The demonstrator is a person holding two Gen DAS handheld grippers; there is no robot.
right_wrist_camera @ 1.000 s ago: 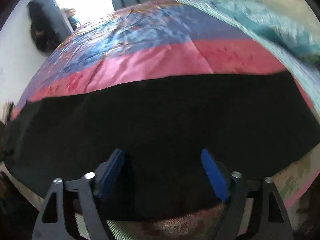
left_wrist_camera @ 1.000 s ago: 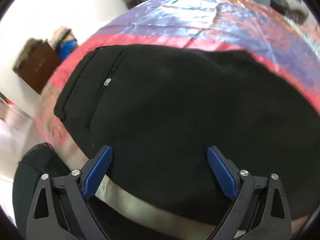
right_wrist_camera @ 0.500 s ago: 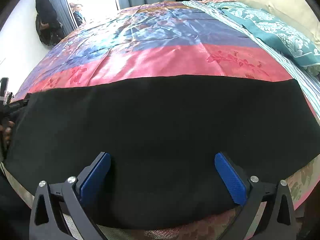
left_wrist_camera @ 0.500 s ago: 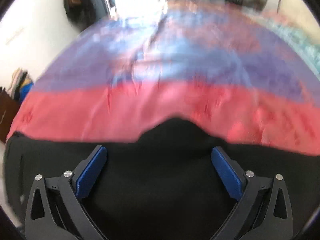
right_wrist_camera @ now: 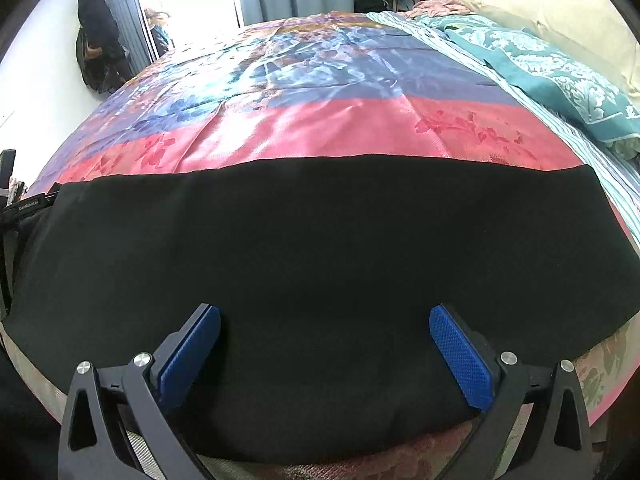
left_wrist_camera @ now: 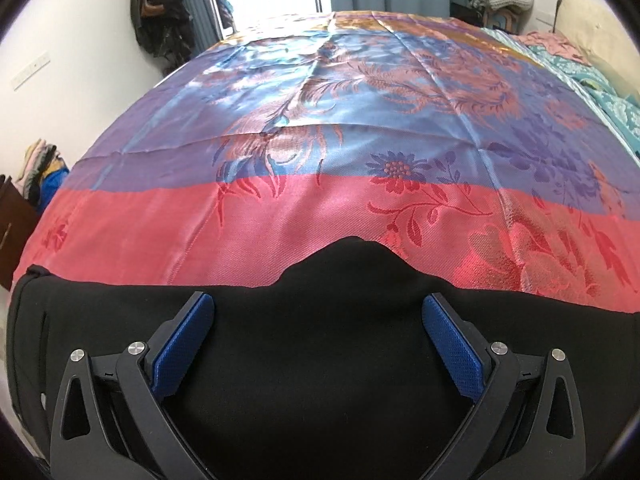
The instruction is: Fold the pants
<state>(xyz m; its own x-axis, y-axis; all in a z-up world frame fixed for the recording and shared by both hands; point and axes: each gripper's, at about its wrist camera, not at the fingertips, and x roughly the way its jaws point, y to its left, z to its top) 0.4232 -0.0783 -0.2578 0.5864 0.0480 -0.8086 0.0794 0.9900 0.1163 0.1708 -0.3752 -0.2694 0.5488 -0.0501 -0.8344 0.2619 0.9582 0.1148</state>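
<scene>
Black pants (right_wrist_camera: 320, 248) lie flat across near edge of the bed, on the pink band of the satin bedspread (left_wrist_camera: 320, 128), w/ a small peak of fabric poking up along the far hem in left cam. L gripper (left_wrist_camera: 318, 322) over the pants, blue pads (left_wrist_camera: 182, 350) wide apart, nothing pinched btwn them. R gripper (right_wrist_camera: 324, 336) same: pads (right_wrist_camera: 460, 360) fully spread above the cloth, no grip; teal blanket (right_wrist_camera: 552, 76) along right side of bed.
</scene>
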